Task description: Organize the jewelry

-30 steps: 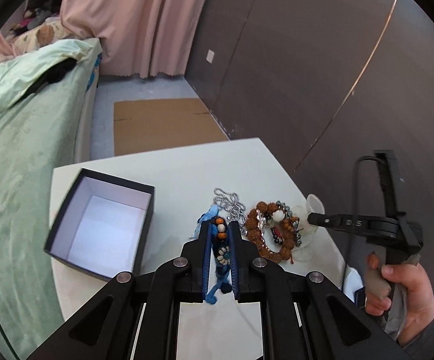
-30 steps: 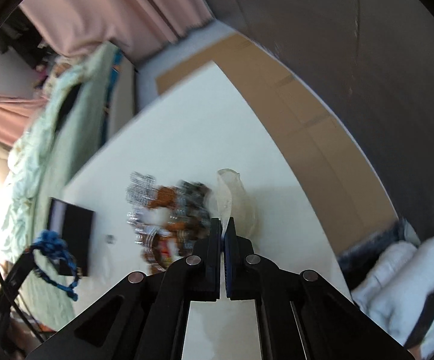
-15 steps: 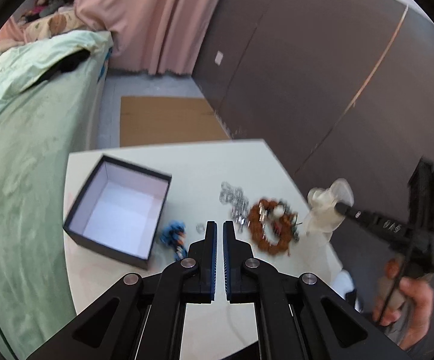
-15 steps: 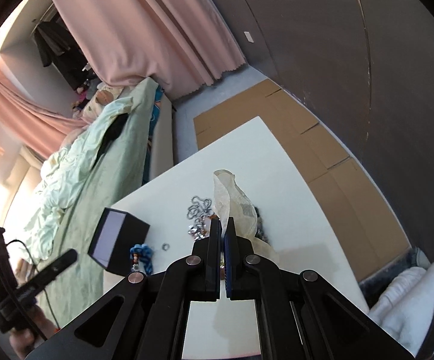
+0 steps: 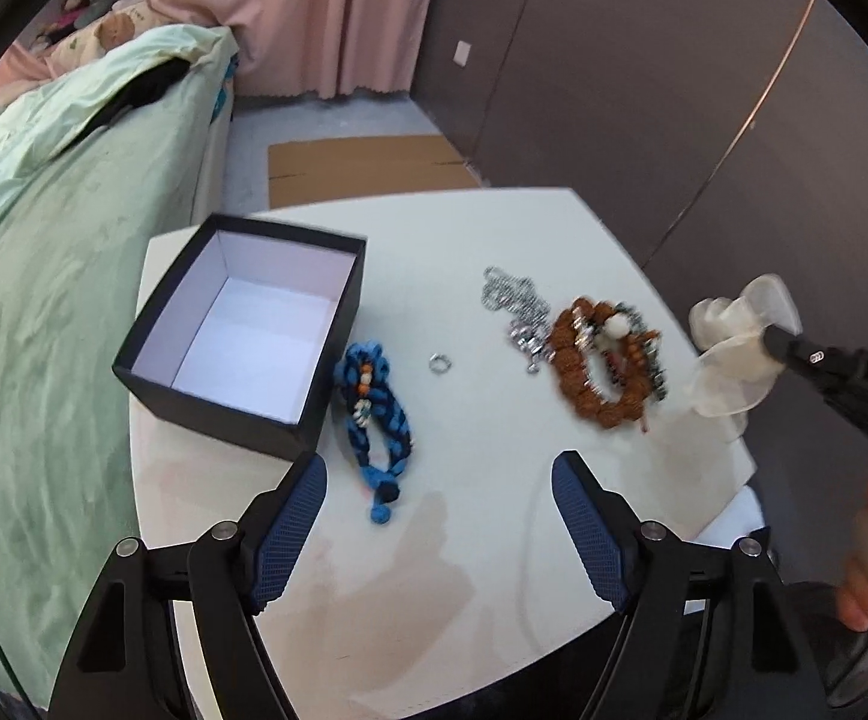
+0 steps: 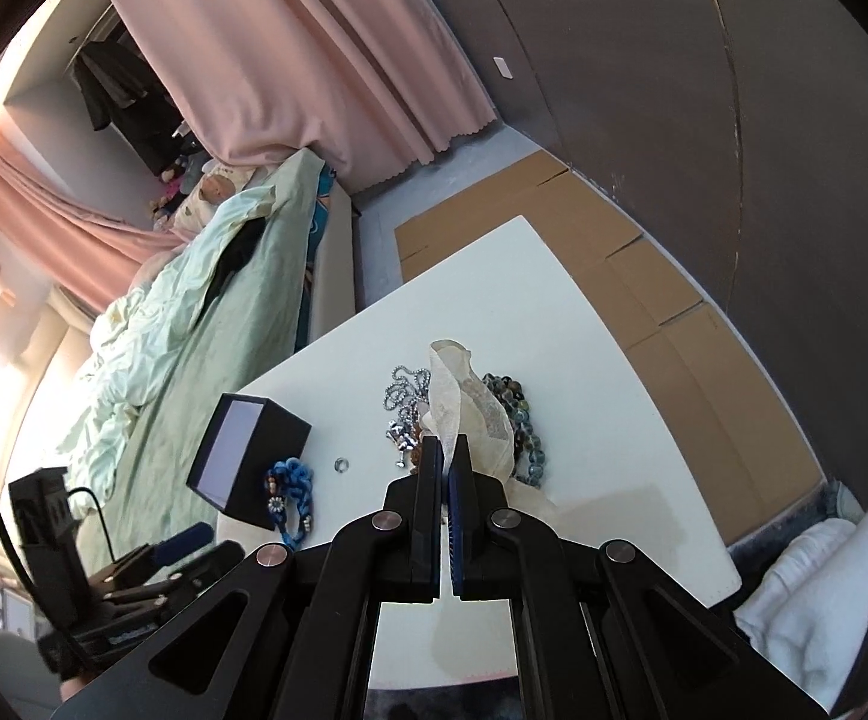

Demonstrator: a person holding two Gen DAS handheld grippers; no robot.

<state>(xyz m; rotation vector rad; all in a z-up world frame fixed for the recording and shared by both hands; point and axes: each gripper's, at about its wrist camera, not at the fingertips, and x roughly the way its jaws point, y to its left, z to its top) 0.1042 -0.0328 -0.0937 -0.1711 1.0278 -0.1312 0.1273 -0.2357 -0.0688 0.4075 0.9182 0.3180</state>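
Note:
An open black box [image 5: 248, 330] with a white inside stands on the white table [image 5: 434, 570]. A blue braided bracelet [image 5: 374, 408] lies beside its right wall. A small silver ring [image 5: 439, 363], a silver chain [image 5: 514, 306] and a brown bead bracelet [image 5: 601, 360] lie further right. My left gripper [image 5: 438, 516] is open and empty above the table's near part. My right gripper [image 6: 448, 459] is shut on a sheer cream pouch [image 6: 463, 402], held above the bead pile; it also shows in the left wrist view [image 5: 739, 348].
A bed with a green cover [image 5: 44, 240] runs along the table's left side. Flat cardboard [image 5: 362, 171] lies on the floor beyond the table. A dark wall [image 5: 673, 90] stands to the right. White cloth [image 6: 823, 588] lies on the floor at the near right.
My left gripper let go of the blue bracelet beside the box, drew back and opened wide. My right gripper lifted the cream pouch off the table.

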